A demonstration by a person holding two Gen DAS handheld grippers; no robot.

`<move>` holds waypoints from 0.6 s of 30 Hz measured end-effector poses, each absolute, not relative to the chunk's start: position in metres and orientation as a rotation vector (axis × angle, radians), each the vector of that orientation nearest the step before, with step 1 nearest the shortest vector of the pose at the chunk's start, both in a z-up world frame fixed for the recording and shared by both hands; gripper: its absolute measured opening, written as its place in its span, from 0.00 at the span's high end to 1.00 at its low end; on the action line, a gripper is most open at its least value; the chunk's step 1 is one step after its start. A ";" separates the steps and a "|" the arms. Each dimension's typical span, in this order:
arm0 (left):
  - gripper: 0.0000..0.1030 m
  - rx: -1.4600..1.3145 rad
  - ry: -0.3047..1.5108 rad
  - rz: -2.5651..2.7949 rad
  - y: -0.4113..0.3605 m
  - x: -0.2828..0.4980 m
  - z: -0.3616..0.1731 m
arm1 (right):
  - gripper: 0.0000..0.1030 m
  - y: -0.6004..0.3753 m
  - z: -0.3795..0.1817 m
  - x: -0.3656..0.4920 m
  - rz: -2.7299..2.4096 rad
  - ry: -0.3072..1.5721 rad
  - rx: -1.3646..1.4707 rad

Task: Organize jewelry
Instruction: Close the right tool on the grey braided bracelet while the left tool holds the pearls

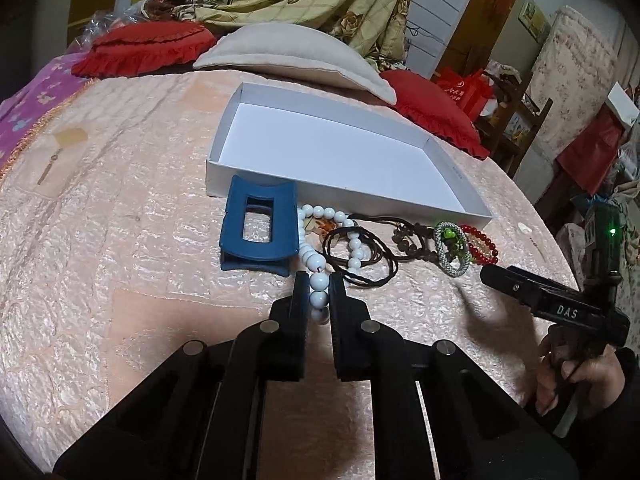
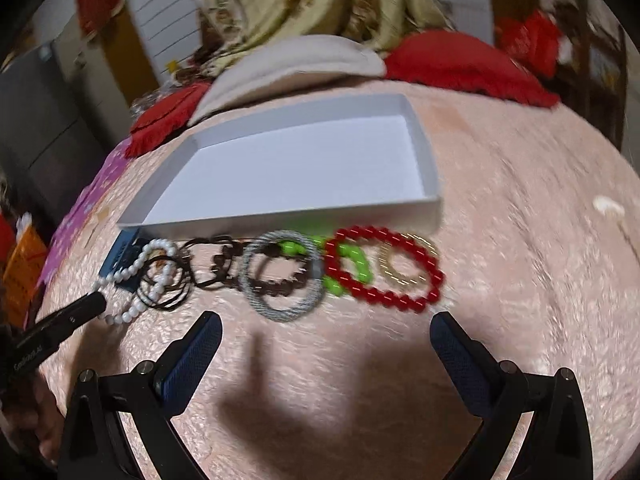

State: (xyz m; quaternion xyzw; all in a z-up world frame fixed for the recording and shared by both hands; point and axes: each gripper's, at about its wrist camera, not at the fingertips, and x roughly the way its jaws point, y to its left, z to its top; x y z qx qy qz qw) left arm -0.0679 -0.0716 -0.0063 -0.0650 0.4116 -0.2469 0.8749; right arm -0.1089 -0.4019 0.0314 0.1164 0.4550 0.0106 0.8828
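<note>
The left gripper (image 1: 319,280) is closed on the white bead string (image 1: 320,264). Just ahead lies a blue clip (image 1: 260,226), and beyond it a white box (image 1: 448,160).

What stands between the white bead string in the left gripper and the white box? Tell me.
The blue hair clip lies against the near wall of the white box, directly beyond the left gripper, whose fingers are shut on the white bead string. The string's far loop is tangled with the dark cord. The box is empty.
</note>
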 end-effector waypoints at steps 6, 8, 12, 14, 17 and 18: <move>0.92 -0.156 0.842 -0.511 -0.065 -0.069 0.001 | 0.19 -0.407 0.038 -0.111 0.091 0.913 0.236; 0.92 -0.158 0.838 -0.510 -0.064 -0.070 0.003 | 0.26 -0.400 0.042 -0.109 0.151 0.892 0.214; 0.92 -0.152 0.844 -0.499 -0.064 -0.069 0.002 | 0.53 -0.389 0.041 -0.100 0.188 0.903 0.175; 0.92 -0.145 0.849 -0.491 -0.066 -0.068 0.001 | 0.58 -0.388 0.037 -0.094 0.188 0.918 0.203; 0.92 -0.141 0.847 -0.496 -0.067 -0.069 0.001 | 0.59 -0.395 0.039 -0.088 0.134 0.906 0.182; 0.92 -0.139 0.846 -0.497 -0.068 -0.069 0.001 | 0.59 -0.398 0.041 -0.086 0.129 0.893 0.183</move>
